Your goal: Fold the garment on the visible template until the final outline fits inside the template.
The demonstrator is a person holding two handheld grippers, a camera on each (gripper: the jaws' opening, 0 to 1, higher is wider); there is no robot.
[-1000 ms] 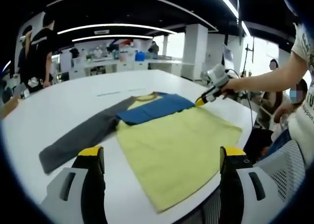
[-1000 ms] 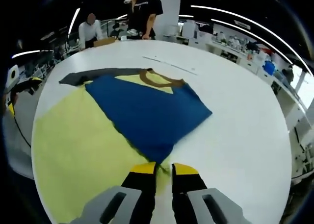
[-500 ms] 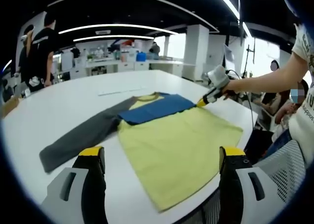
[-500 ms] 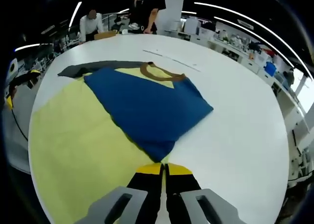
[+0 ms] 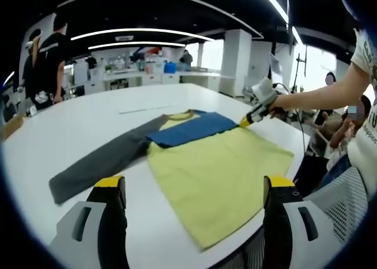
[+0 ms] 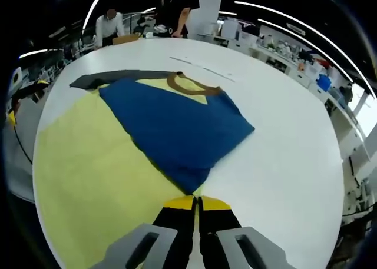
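A long-sleeved garment [image 5: 218, 169] lies flat on the white round table [image 5: 88, 122]. Its body is yellow [image 6: 88, 163]. A grey sleeve [image 5: 100, 163] stretches out to the left, and the blue sleeve [image 6: 177, 128] is folded across the chest below the brown collar [image 6: 188, 86]. My right gripper [image 6: 195, 202] is shut on the garment's edge where the blue sleeve's tip meets the yellow side; in the left gripper view the right gripper [image 5: 248, 120] is held by a person's hand. My left gripper [image 5: 194, 185] hangs open over the near table edge, holding nothing.
Faint line marks [image 6: 200, 73] cross the table beyond the collar. A person in black [image 5: 47, 57] stands at the far left end, and others stand behind [image 6: 109, 27]. A white mesh chair [image 5: 347, 198] and seated people are at the right. Desks fill the background.
My right gripper's jaws went from slightly apart to shut on the garment's edge. The garment has slid a little to the right in the left gripper view. The left gripper stays open.
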